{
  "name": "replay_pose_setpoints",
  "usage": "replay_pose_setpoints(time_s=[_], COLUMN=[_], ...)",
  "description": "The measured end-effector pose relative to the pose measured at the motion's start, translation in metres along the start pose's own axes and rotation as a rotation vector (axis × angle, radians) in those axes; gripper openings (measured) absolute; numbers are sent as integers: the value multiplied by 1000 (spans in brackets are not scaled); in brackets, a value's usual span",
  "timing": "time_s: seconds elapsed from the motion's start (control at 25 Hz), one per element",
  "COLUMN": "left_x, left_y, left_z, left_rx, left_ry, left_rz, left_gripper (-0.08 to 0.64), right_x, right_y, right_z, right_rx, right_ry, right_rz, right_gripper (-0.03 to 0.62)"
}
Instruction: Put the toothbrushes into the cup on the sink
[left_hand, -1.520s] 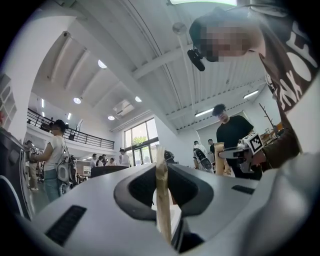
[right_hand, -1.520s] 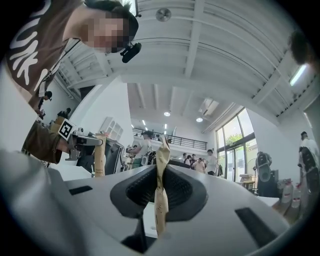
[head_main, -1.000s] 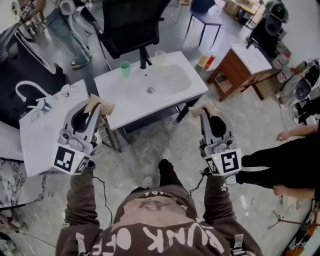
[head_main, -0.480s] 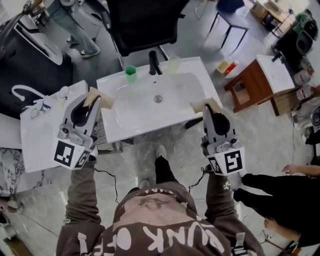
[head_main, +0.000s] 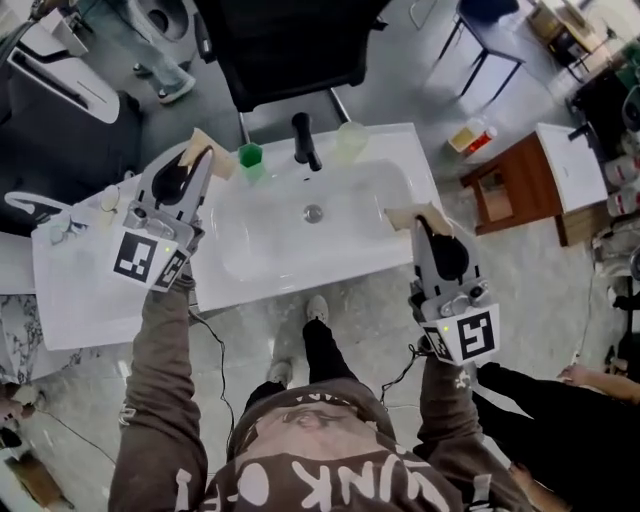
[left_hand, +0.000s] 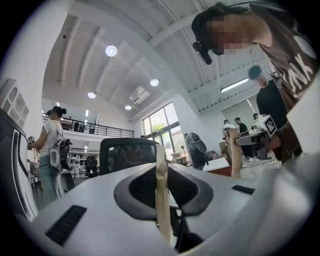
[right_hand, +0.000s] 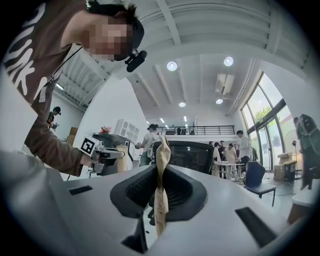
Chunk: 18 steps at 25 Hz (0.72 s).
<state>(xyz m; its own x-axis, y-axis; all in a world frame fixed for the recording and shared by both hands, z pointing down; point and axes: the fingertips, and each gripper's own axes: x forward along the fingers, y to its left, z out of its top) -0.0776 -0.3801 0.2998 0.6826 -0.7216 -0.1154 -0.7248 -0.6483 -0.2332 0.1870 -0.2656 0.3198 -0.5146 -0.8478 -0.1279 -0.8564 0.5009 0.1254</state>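
Head view first: both grippers are up over the white sink (head_main: 352, 222), and neither has anything in it. The left gripper (head_main: 207, 152) has its tips right by the green cup (head_main: 249, 155), and the right gripper (head_main: 415, 214) hangs over the sink's right edge. There's a second cup, the pale see-through cup (head_main: 351, 139), on the other side of the black faucet (head_main: 303, 142). All three stand along the back rim. I honestly can't spot any toothbrushes. There are small bits (head_main: 62, 228) on the white counter (head_main: 75, 295) to the left, but they're too tiny to call. My worry is that the left tips are so close to the green cup that a careless swing could tip it into the basin, since it looks like light plastic on a smooth, glossy surface. With two cups there, the brushes could also end up in the wrong one. In the left gripper view, the left gripper (left_hand: 160, 156) has its tan taped pads pressed flat together with nothing between them, with smooth grey plastic shells around a dark oval recess. In the right gripper view, the right gripper (right_hand: 161, 150) is the same: wrinkly tan tape closed on itself, no load, and a ribbed black lining behind it.
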Motion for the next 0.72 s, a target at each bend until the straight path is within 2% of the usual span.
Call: replay_pose_setpoints(time_s=[0.36, 0.72], left_x=[65, 82], left_y=[29, 41], left_z=[-90, -164], left_rx=[-40, -99], left_ry=[65, 125], left_rz=[1, 34], left_gripper=[54, 54], right_x=[21, 31], right_y=[-22, -33], right_z=[-34, -53], right_rx=[19, 26], right_ry=[46, 75], right_rz=[27, 35], right_gripper=[47, 46])
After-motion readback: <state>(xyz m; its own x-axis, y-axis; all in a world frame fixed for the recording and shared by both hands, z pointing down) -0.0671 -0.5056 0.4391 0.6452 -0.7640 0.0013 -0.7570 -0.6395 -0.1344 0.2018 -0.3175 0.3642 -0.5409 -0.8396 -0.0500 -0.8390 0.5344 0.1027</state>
